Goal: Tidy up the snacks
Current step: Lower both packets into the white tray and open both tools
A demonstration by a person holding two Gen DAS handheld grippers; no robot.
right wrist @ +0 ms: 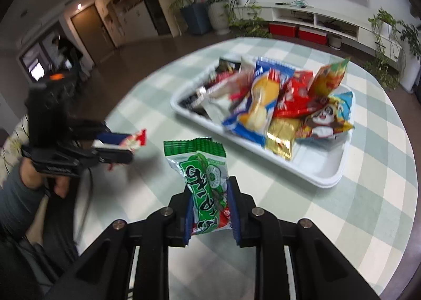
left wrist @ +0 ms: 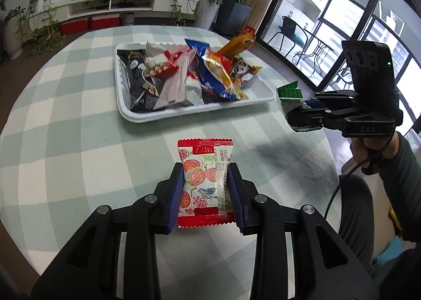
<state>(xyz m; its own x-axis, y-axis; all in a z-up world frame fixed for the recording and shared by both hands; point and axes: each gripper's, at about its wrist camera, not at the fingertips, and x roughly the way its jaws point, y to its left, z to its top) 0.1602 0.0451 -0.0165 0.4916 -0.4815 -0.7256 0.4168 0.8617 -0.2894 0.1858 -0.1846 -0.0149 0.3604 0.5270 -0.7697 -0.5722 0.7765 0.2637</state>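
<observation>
Left gripper (left wrist: 206, 176): jaws closed on a red-and-white snack packet (left wrist: 204, 181), pads pressing its two long sides, the packet lengthwise between them with its crimped top edge projecting ahead of the jaw tips. Right gripper (right wrist: 209, 189): jaws closed on a green-and-white snack packet (right wrist: 204, 181), gripped at its lower half, the green crimped header standing well ahead of the tips.

The white tray (left wrist: 200, 113) lies ahead of both sets of jaws on the checked desk (left wrist: 79, 142), heaped with mixed wrappers; in the right wrist view a bare patch of tray floor (right wrist: 319, 165) shows at its near right corner.

Judgement on the step in hand: both packets appear lifted and ready to be carried to the tray. Good practice would be to hold pressure steady, since glossy film slips and filled pouches crush; to bring one gripper over the tray at a time so the two do not meet; to release low over the bare corner, not onto the heap, where a packet could slide over the rim.

Legible markings: "DAS" on the right gripper's body, seen from the left wrist. The red packet carries a double-happiness emblem, printed fruit and a bird; its header lettering is too small to read. The green packet bears large stylised white characters, not decipherable. A panda figure marks one tray packet (right wrist: 325, 118).
</observation>
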